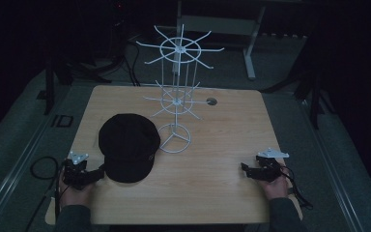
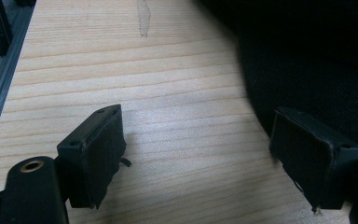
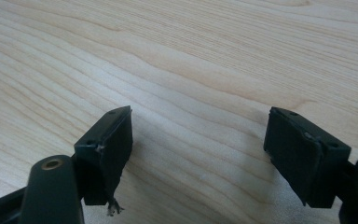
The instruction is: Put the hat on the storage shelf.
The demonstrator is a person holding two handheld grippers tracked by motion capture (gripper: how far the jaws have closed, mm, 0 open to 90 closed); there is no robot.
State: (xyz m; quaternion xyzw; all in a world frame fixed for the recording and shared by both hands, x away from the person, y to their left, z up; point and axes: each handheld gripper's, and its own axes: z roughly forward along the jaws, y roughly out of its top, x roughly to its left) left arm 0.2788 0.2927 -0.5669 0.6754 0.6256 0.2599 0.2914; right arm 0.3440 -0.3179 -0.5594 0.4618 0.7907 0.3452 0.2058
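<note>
A black cap (image 1: pixel 128 146) lies flat on the wooden table (image 1: pixel 222 193), left of centre. Just behind and to its right stands a white wire rack (image 1: pixel 176 92) with two tiers of spoke hooks on a ring base. My left gripper (image 1: pixel 99 171) rests low at the cap's near left edge, open, its jaws wide apart over bare wood; the cap's black fabric (image 2: pixel 317 60) lies right beside the right jaw. My right gripper (image 1: pixel 245 169) sits at the near right of the table, open above bare wood (image 3: pixel 200 70), holding nothing.
A round cable hole (image 1: pixel 211 101) is in the table's far right part. Cables trail off the table from both grippers. Dark frames and a desk leg (image 1: pixel 249 53) stand on the floor beyond the table.
</note>
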